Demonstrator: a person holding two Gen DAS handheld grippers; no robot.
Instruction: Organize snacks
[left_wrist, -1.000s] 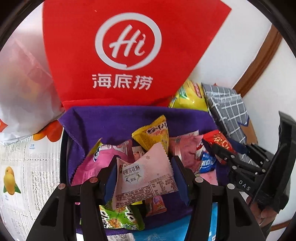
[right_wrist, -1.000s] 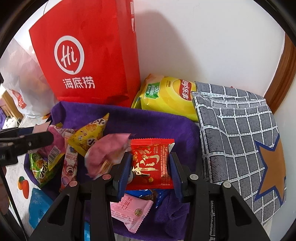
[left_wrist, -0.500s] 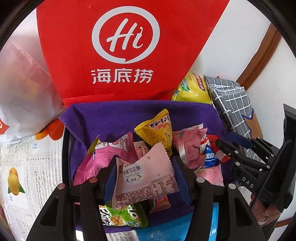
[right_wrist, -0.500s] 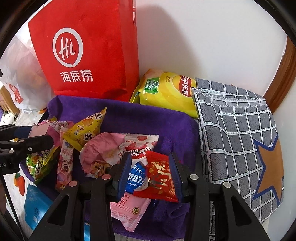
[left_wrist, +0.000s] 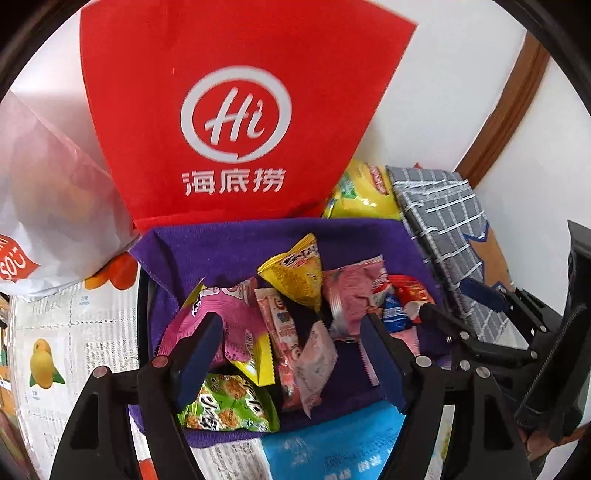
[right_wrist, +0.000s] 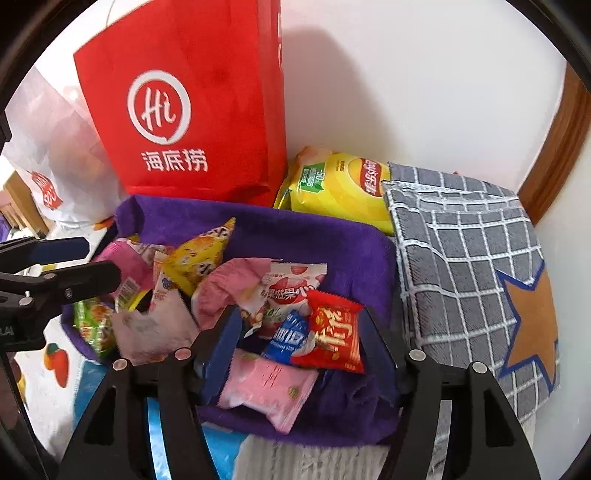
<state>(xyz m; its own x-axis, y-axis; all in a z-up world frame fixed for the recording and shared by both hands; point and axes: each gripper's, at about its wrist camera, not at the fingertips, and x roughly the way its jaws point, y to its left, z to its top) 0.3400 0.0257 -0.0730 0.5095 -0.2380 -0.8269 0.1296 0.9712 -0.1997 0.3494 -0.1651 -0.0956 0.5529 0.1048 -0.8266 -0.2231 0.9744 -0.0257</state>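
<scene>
A purple cloth-lined basket (left_wrist: 229, 240) (right_wrist: 295, 229) holds several snack packets. My left gripper (left_wrist: 291, 358) is open above it; a pale pink packet (left_wrist: 314, 365) lies loose between its fingers, blurred. A yellow triangular packet (left_wrist: 295, 273) and a green packet (left_wrist: 225, 406) lie in the pile. My right gripper (right_wrist: 299, 343) is open over the basket's right side. A red packet (right_wrist: 332, 332), a blue packet (right_wrist: 288, 336) and a pink packet (right_wrist: 269, 384) lie between its fingers, not gripped.
A red paper bag (left_wrist: 236, 110) (right_wrist: 192, 110) stands behind the basket against the wall. A yellow chip bag (right_wrist: 340, 188) and a grey checked cloth bag (right_wrist: 469, 266) lie to the right. A white plastic bag (left_wrist: 48, 206) sits at the left on fruit-print paper (left_wrist: 55, 332).
My left gripper opened and let go of the pale pink packet, which dropped into the basket. My right gripper had let go of the red packet, which now rests on the pile.
</scene>
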